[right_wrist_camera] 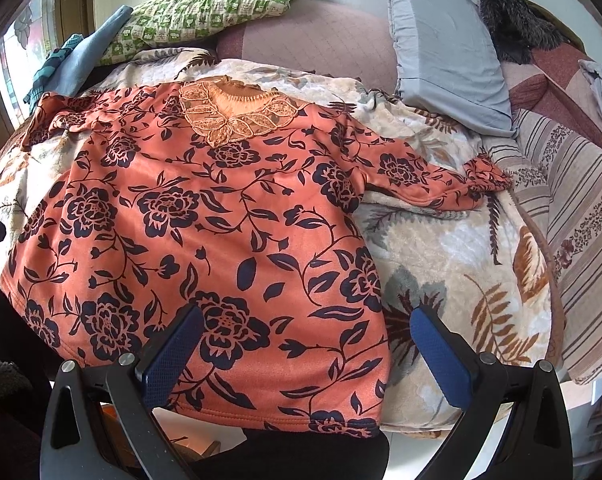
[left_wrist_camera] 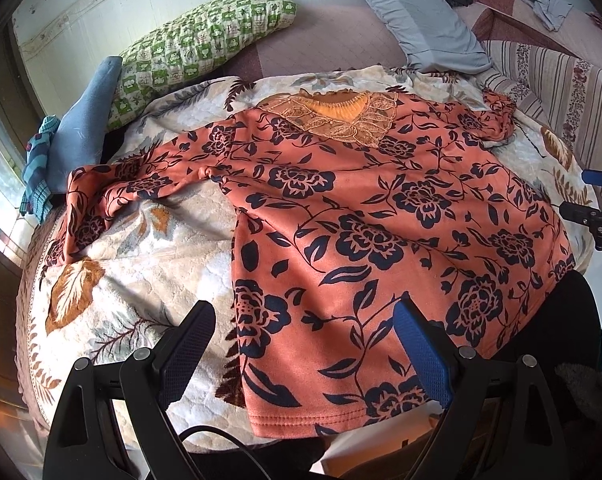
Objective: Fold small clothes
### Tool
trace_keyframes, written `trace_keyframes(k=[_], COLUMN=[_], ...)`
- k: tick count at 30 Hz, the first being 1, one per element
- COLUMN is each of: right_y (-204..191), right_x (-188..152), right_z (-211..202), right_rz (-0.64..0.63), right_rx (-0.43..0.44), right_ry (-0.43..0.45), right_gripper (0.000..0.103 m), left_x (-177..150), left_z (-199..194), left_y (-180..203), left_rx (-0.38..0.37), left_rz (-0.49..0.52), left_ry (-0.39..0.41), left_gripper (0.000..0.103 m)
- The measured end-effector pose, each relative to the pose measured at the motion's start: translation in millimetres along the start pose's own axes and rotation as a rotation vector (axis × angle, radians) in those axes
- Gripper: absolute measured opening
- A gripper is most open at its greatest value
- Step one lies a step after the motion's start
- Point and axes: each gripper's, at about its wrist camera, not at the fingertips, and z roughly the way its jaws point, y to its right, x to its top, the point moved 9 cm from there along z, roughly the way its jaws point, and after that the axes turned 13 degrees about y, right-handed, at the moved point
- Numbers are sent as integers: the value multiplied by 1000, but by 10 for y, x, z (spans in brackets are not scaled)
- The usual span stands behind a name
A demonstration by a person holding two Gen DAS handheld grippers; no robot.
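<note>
My left gripper point(left_wrist_camera: 305, 354) and right gripper point(right_wrist_camera: 307, 354) hover with fingers spread, holding nothing, over the orange floral long-sleeved top point(left_wrist_camera: 381, 216) lying flat, mid-frame, on the leaf-patterned blanket point(left_wrist_camera: 141, 280), with no fold made yet.

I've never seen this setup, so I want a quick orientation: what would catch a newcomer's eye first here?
The orange floral top dominates, spread flat with sleeves out on a leaf-patterned blanket, its lace collar at the far end. Both open grippers, left and right, hover at its near hem. Behind lie a green checked pillow and a grey pillow.
</note>
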Motion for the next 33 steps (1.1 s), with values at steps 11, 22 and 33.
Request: trace_keyframes(k=[11,22,33], right_y=[74,1054,1026], right_x=[-66,135,458], right_z=[-13,800,2114], right_rz=[46,540,885], right_rx=[7,111,301], right_ry=[22,-14,-85], right_gripper=[103,101,89], left_x=[-23,501,558], left_z=[99,1038,2121], left_y=[-6,-1147,-1342], left_rx=[-3,106,60], left_rz=[-14,-351,-553], left_ry=[-42,-189,-293], left_gripper=[90,90,83])
